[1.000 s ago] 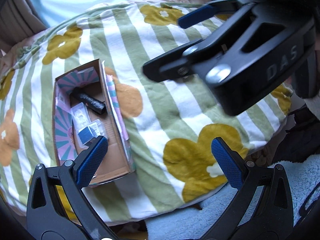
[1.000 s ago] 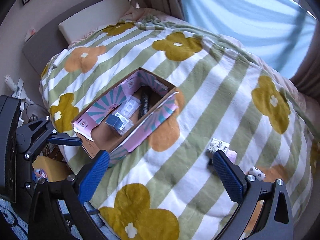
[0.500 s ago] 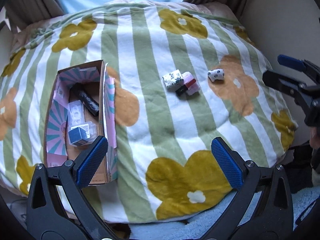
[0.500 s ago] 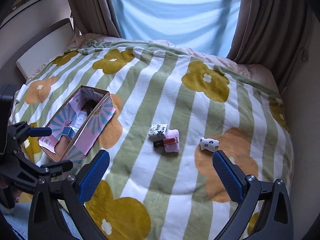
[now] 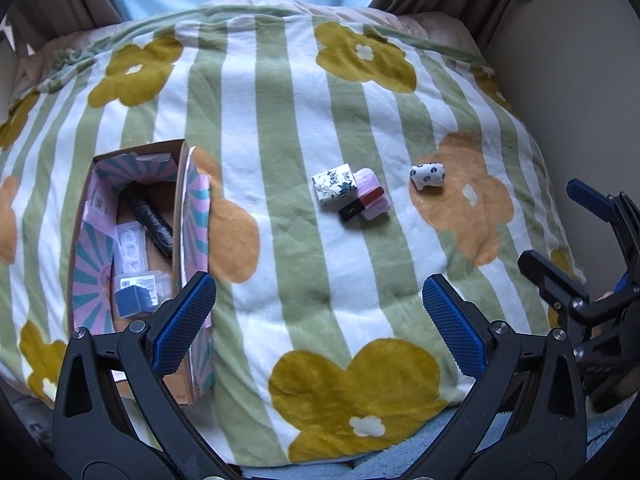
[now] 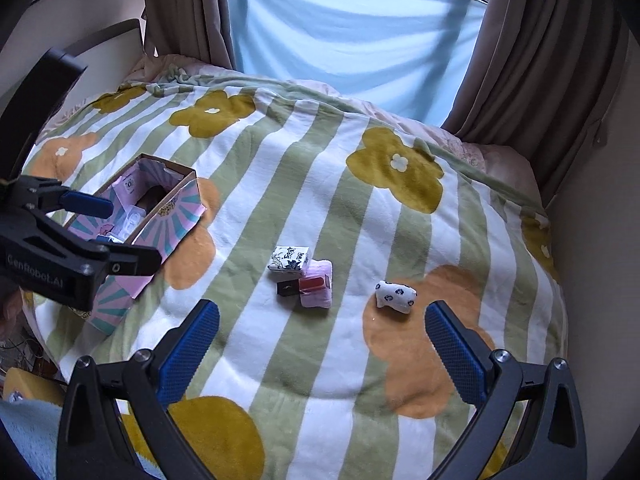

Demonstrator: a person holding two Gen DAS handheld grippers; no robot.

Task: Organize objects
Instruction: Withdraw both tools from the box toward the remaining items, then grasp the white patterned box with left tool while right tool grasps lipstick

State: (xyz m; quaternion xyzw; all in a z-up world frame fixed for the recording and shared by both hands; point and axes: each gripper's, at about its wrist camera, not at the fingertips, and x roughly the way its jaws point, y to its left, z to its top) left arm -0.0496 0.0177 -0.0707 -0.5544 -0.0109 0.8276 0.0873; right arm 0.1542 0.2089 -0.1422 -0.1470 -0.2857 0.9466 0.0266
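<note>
An open cardboard box point(image 5: 188, 216) point(image 6: 176, 216) with pink and teal lining lies on the left of a striped flowered blanket point(image 5: 288, 128). It holds a black tube point(image 5: 154, 220), a clear packet point(image 5: 129, 246) and a blue item point(image 5: 134, 300). Mid-blanket lie a white floral box point(image 5: 335, 187) point(image 6: 290, 258), a pink pad point(image 5: 374, 196) point(image 6: 317, 285) with a red-and-black stick point(image 5: 360, 204) across it, and a small white patterned toy point(image 5: 428, 175) point(image 6: 396, 296). My left gripper point(image 5: 320, 320) and right gripper point(image 6: 322, 344) are open and empty, near the bed's front edge.
A light blue sheet point(image 6: 352, 36) hangs behind the bed between brown curtains point(image 6: 532, 56). A wall point(image 5: 580, 80) runs along the bed's right side. A pale blue fleece point(image 5: 400, 456) lies at the front edge below the blanket.
Both grippers have pulled back and turned toward the bed's middle. The right gripper has left the centre of the left wrist view, showing the loose items on the blanket.
</note>
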